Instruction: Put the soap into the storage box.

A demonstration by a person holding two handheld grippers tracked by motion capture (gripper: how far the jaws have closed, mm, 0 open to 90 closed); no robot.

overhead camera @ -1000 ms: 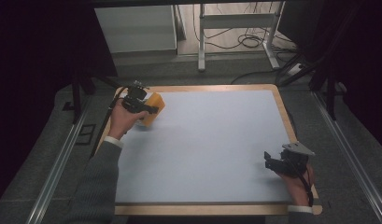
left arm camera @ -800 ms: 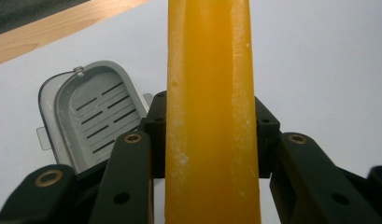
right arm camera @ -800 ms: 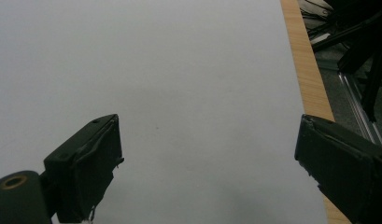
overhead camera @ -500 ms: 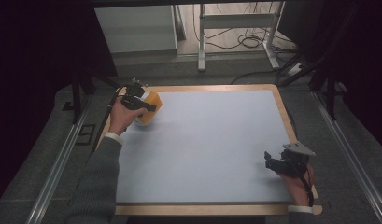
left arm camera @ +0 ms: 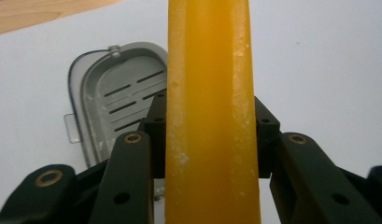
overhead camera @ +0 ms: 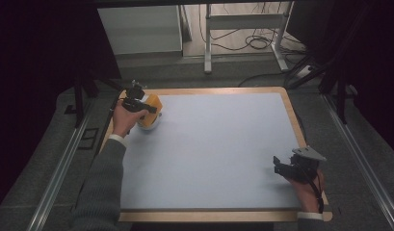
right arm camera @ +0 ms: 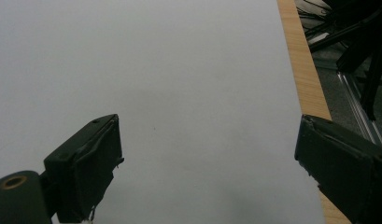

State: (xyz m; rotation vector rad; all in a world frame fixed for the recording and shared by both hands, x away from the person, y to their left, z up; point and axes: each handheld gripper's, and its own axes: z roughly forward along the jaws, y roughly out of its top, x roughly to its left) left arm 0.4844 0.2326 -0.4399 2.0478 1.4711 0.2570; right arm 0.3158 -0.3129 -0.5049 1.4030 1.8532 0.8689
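Clamped on a yellow block (left arm camera: 211,116), the left gripper (overhead camera: 140,107) sits at the far left corner of the table (overhead camera: 209,144), the person's left hand (overhead camera: 123,120) wrapped around it. From above, that block (overhead camera: 151,109) is just a small yellow-orange shape against something pale. The left gripper view adds what lies under it: a grey tray (left arm camera: 111,98) with slots in its floor and a thin wire loop at its rim, flat on the white surface. The block stands upright between the black jaws, its faces dusted with whitish specks.

Pale blue-white covering spreads over the table, framed by a light wooden edge (overhead camera: 291,110). Beyond it are dark carpet, metal rails, a white cabinet (overhead camera: 139,29), a desk frame and loose cables (overhead camera: 257,41).

At the near right corner, the right gripper (overhead camera: 281,168) rests low, held by the right hand (overhead camera: 308,190). Its own view shows the jaws wide apart over bare surface.
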